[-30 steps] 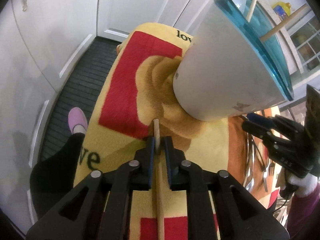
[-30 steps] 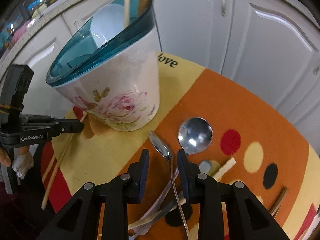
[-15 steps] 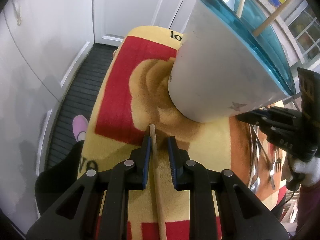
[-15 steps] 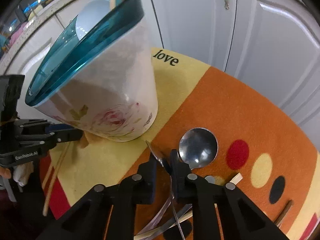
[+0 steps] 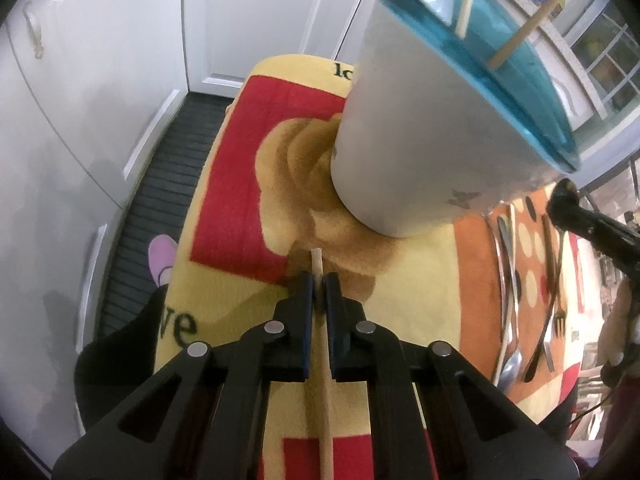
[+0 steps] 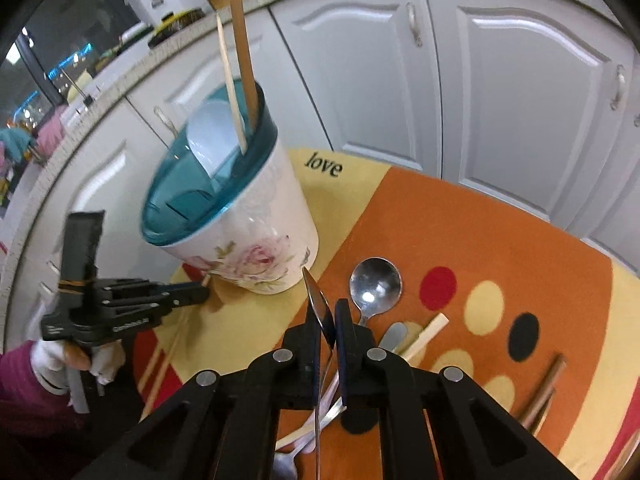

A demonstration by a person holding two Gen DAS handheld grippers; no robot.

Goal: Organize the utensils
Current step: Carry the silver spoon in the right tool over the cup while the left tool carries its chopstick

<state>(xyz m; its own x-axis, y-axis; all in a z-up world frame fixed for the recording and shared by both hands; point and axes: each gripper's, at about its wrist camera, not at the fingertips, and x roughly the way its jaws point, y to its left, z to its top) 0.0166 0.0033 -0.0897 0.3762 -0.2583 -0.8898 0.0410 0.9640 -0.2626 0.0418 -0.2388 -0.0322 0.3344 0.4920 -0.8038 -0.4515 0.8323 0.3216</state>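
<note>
A white floral utensil holder (image 6: 240,232) with a teal rim stands on the patterned cloth (image 6: 480,240); a white ladle spoon and wooden sticks rest in it. My left gripper (image 5: 318,290) points down at the cloth just in front of the holder (image 5: 432,128). Its jaws are closing on a wooden chopstick (image 5: 322,352) that lies along the cloth, and the pads touch it. My right gripper (image 6: 328,320) is closing on the bowl of a metal spoon (image 6: 316,300), which is held on edge and raised off the cloth. The left gripper (image 6: 202,292) also shows at the holder's base.
A round metal spoon (image 6: 375,286), a pale flat stick (image 6: 428,332) and brown chopsticks (image 6: 544,388) lie on the cloth. More metal cutlery (image 5: 508,280) lies to the right of the holder. White cabinet doors (image 6: 500,100) stand close behind. A pink shoe (image 5: 162,258) shows below the table edge.
The right jaws narrowed onto the spoon's bowl, then rose with it, turning it on edge. The left jaws widened slightly, then narrowed onto the chopstick.
</note>
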